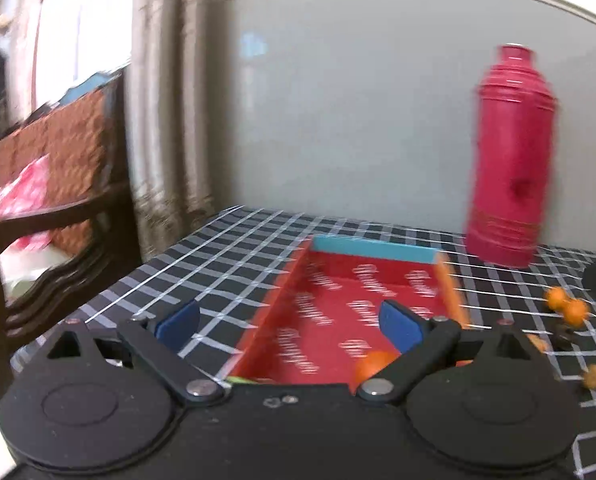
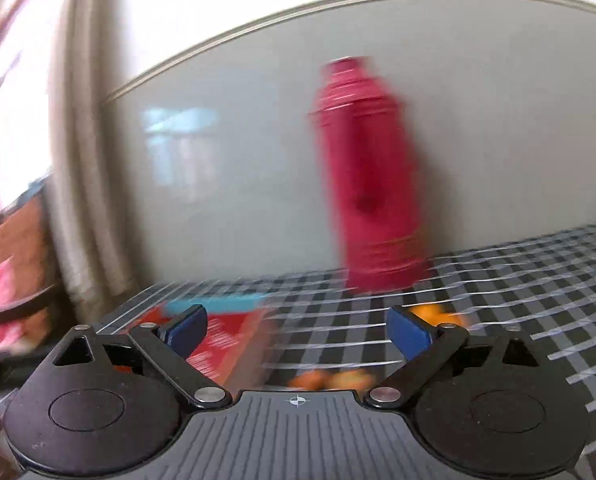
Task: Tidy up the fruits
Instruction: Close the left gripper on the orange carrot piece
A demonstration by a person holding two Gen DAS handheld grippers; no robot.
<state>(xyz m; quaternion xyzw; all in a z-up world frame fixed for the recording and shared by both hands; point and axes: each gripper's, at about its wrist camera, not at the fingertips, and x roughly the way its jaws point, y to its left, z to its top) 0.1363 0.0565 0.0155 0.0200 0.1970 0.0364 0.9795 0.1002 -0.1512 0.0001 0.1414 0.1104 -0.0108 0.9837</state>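
Hovering over the desk point(image 1: 226, 256), both sets of jaws stood spread and empty. One small orange fruit point(image 1: 372, 364) sat in the red tray point(image 1: 330, 312) beside the left jaws; loose ones point(image 1: 568, 306) lay off right. Light, round, probably roll-prone: pinch across the middle.

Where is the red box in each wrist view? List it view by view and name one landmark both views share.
Left wrist: the red box lies at centre, open, just beyond the open left gripper.
Right wrist: the red box sits low and left, blurred, behind the left finger of the open right gripper.
Shared landmark: the pink flask standing upright on the checked tablecloth, against the wall.
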